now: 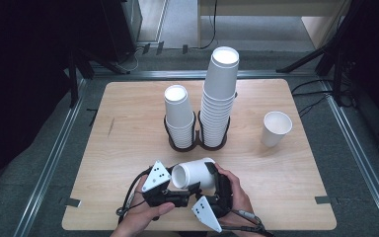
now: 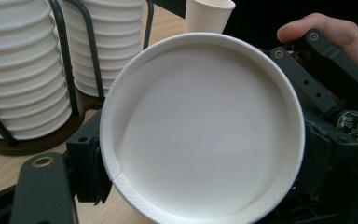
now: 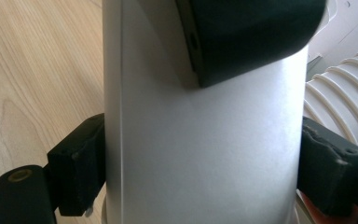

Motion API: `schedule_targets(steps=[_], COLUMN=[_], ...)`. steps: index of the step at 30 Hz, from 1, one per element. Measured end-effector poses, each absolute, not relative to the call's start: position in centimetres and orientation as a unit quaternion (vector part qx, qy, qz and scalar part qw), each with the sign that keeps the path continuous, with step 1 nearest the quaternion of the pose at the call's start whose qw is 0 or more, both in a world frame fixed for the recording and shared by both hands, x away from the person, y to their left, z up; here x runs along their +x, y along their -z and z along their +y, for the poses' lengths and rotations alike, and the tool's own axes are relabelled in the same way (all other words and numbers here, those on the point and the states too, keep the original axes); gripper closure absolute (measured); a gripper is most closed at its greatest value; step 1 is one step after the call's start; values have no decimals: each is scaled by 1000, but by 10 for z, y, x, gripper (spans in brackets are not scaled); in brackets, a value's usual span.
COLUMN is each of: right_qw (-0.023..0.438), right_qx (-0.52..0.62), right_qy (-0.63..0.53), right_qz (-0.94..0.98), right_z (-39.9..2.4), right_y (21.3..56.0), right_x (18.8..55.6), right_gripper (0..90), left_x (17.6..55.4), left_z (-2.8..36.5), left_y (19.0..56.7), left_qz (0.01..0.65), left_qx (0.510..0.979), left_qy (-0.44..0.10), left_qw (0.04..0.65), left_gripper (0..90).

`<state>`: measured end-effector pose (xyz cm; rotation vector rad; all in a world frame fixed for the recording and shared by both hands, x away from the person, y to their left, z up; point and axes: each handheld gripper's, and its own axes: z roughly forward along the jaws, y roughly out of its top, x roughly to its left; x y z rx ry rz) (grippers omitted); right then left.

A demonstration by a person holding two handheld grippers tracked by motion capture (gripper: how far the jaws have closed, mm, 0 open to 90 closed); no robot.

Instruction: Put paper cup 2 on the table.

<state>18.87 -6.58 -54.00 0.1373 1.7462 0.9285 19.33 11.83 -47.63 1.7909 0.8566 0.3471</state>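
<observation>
- Left gripper [image 1: 191,188]: clamped across the open mouth of a white paper cup [image 1: 195,174], pads on the rim at both sides.
- Right gripper [image 1: 212,170]: closed around the same cup's body, a pad pressed on each side of the wall.
- Cup: held on its side just above the near edge of the wooden table [image 1: 128,148], mouth turned left.
- Behind: black two-ring holder [image 1: 197,142] with a short cup stack [image 1: 179,114] and a tall cup stack [image 1: 218,96].
- Far right: single upright cup [image 1: 275,128], well apart.
</observation>
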Motion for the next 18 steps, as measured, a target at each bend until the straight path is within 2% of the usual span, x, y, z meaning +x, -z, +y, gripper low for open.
schedule_targets(steps=[12, 18], right_qw=[549, 531], right_qx=[62, 83], right_qy=[-398, -418], right_qz=[732, 733], right_z=[-66, -66], right_y=[539, 534], right_x=[190, 188], right_gripper=[109, 69], left_x=[194, 195], left_z=[122, 127], left_y=[475, 474], left_qz=[357, 365], left_qx=[748, 739], left_qy=[-139, -152], left_qw=[542, 546], left_gripper=[227, 235])
